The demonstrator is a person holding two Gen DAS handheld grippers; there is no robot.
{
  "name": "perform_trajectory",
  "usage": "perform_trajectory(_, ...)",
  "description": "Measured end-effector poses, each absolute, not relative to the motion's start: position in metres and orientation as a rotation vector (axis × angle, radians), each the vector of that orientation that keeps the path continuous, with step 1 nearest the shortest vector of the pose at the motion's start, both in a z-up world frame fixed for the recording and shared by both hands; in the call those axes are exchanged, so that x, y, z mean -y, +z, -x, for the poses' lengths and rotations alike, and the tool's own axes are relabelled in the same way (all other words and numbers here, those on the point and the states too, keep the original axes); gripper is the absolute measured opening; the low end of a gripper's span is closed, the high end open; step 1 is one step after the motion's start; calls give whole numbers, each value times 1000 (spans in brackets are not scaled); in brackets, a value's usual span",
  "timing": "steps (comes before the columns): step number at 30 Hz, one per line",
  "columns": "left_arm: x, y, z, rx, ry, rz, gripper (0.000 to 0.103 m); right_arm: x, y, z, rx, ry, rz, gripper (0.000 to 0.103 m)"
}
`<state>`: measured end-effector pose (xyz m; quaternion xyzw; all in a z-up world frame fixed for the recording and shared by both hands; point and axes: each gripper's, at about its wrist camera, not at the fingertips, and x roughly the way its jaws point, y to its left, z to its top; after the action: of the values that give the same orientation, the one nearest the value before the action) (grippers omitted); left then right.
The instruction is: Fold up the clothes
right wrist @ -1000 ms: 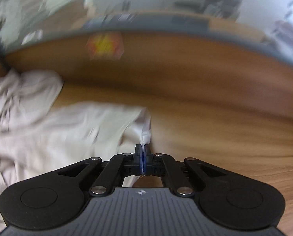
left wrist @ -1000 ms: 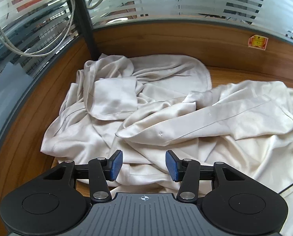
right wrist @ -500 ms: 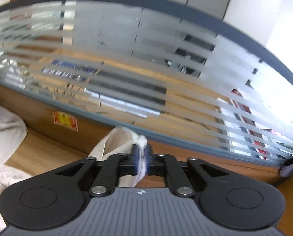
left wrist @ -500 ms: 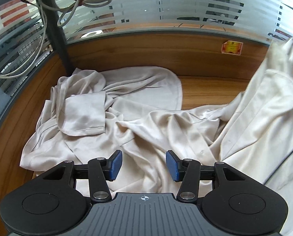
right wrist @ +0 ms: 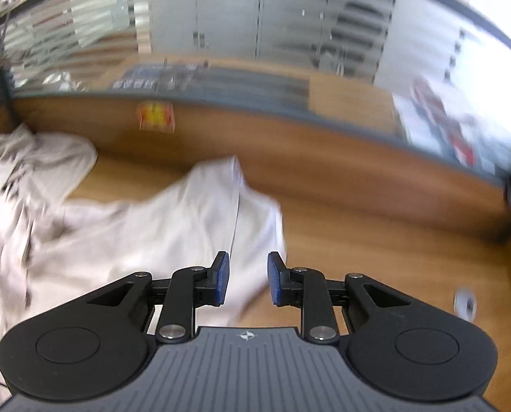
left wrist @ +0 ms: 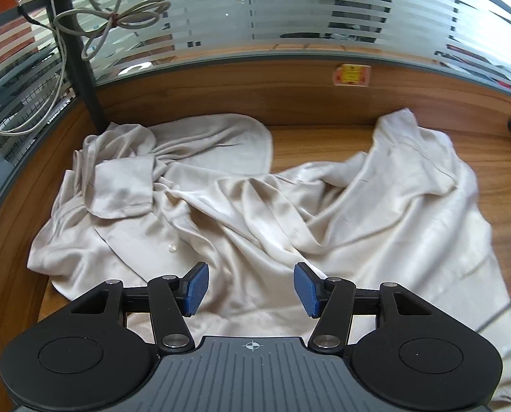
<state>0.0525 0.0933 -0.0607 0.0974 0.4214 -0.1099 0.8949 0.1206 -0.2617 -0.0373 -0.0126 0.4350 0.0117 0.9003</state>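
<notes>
shirt (left wrist: 255, 206) crumpled, spread toward tabletop (left wrist: 324, 137) back edge for flattening | left gripper (left wrist: 252, 288) opening, empty | right gripper (right wrist: 245, 278) opening, releasing cloth

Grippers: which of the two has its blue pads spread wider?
The left gripper: a broad stretch of the cream shirt shows between its opening jaws. The right gripper, also opening, shows a narrower gap.
</notes>
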Motion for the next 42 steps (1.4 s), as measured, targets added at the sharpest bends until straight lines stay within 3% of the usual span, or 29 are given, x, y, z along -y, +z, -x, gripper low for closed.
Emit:
perform_trajectory(10, -67, -60, -27, -900, -339, -234, 59, 237, -103, 6, -1004, -3, -156, 31)
perform_trajectory(20, -37, -58, -18, -892, -449, -328, 64, 241, -143, 68, -1037, -107, -214, 33)
perform_trajectory(26, -11, -88, -12, -941, -532, -402, 65, 252, -160, 93, -1090, -119, -271, 36)
perform_trajectory(28, -2, -101, -7, -953, -549, -445, 65, 251, -163, 99, -1092, -124, -279, 30)
perform_trajectory(29, 2, -106, -5, -960, -557, -463, 65, 252, -165, 101, -1092, -124, -290, 8)
perform_trajectory(30, 5, -111, -4, -968, -565, -479, 65, 253, -165, 104, -1088, -130, -300, 1)
perform_trajectory(42, 48, -141, 14, -1006, -713, -631, 64, 294, -120, 232, -999, -548, -501, 1)
